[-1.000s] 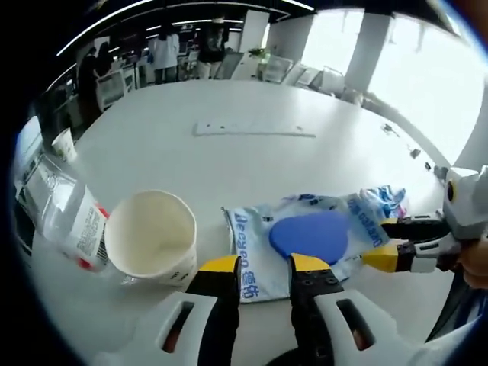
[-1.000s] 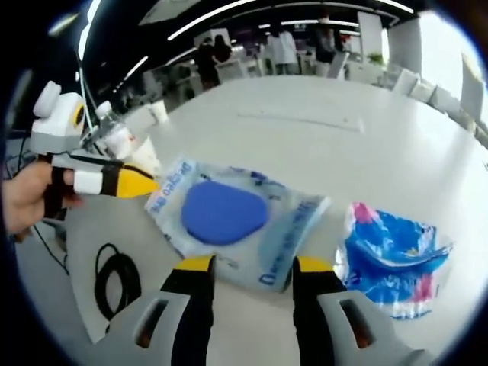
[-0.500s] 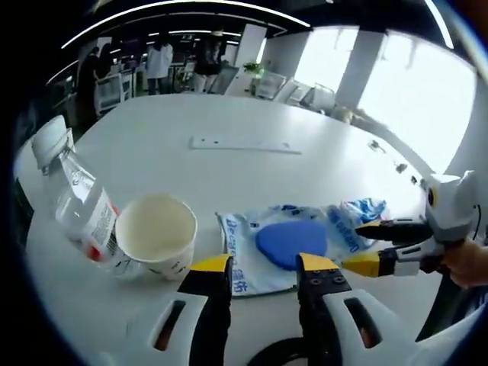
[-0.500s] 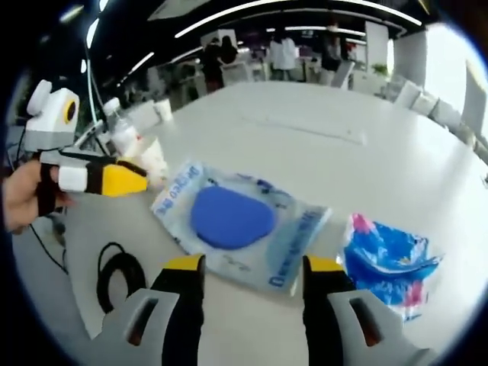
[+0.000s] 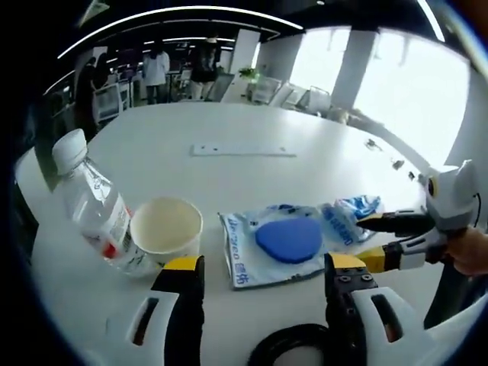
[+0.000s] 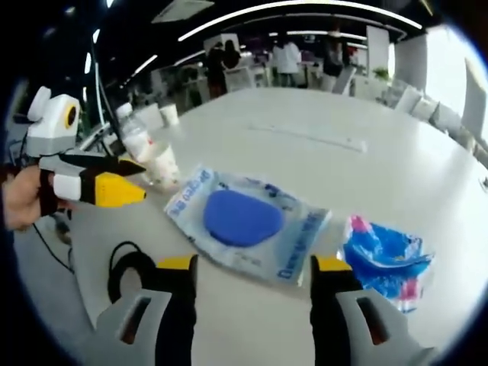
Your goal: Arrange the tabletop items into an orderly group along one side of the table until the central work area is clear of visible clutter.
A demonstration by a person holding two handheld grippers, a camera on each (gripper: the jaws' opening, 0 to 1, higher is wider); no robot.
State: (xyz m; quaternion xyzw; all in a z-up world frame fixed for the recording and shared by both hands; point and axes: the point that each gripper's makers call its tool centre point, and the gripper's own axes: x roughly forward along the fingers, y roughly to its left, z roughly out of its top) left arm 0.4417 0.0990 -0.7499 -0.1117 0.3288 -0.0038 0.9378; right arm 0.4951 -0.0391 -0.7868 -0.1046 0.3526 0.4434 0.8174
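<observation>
Currently both tongs hang released, nothing gripped: left tongs (image 5: 263, 278) and right tongs (image 6: 255, 278) flank the pouch (image 6: 248, 221), flat mid-worktop (image 5: 229, 122). Cup (image 5: 166, 231) touches bottle (image 5: 91, 202) at 9 o'clock in left gripper view, probably the gathering side. Wrapper (image 6: 385, 259) sits at 3 o'clock in right gripper view.

Both views face the blue-pad packet (image 5: 288, 242) (image 6: 248, 223) from opposite sides.
</observation>
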